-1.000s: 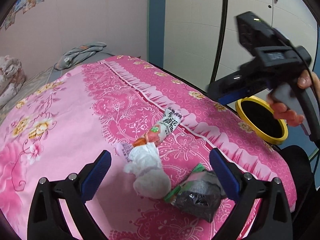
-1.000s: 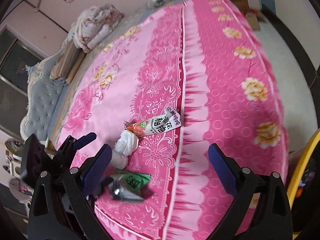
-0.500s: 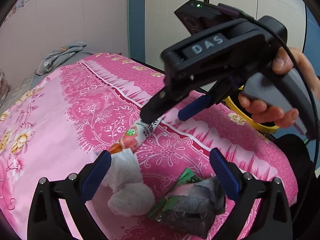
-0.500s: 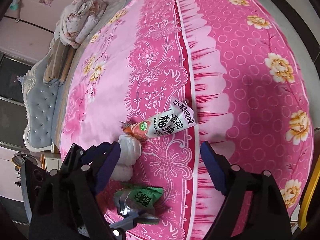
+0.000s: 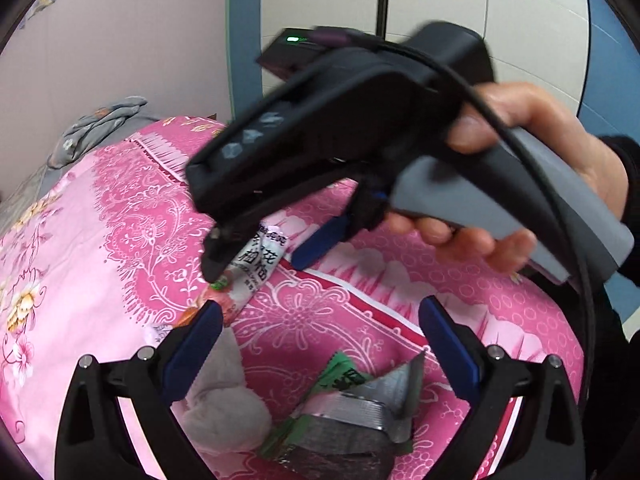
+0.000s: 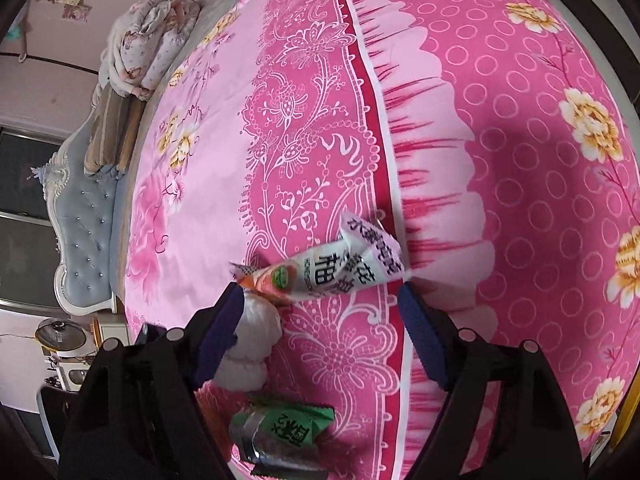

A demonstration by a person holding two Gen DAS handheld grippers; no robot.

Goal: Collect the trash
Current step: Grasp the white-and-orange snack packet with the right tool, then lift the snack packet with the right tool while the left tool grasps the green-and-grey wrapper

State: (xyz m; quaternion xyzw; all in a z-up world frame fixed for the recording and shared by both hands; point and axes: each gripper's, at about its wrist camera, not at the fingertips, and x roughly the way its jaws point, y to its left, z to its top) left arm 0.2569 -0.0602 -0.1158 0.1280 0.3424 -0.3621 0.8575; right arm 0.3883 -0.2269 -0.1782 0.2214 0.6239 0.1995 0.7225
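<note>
R gripper [image 6: 320,300] was down over the orange-and-white snack wrapper [image 6: 320,268], jaws apart & just been closing in, one pad at each end of it, wrapper between them but not yet pinched. Probably lined up lengthwise so the flat packet gets caught by its ends. L gripper [image 5: 320,320] hung open, nothing between pads, low over the green-and-silver foil packet [image 5: 352,412] & crumpled white tissue [image 5: 224,400], likely staged for next pick. The person's hand [image 5: 520,160] held the R tool's grey handle.

All 3 bits of trash lay close together near the bed's edge, tissue touching the wrapper's orange end. Surface: pink floral bedsheet [image 6: 500,120], soft, so pads may sink in. Room: grey tufted headboard [image 6: 84,232], folded quilt [image 6: 152,44], white wardrobe doors [image 5: 440,0].
</note>
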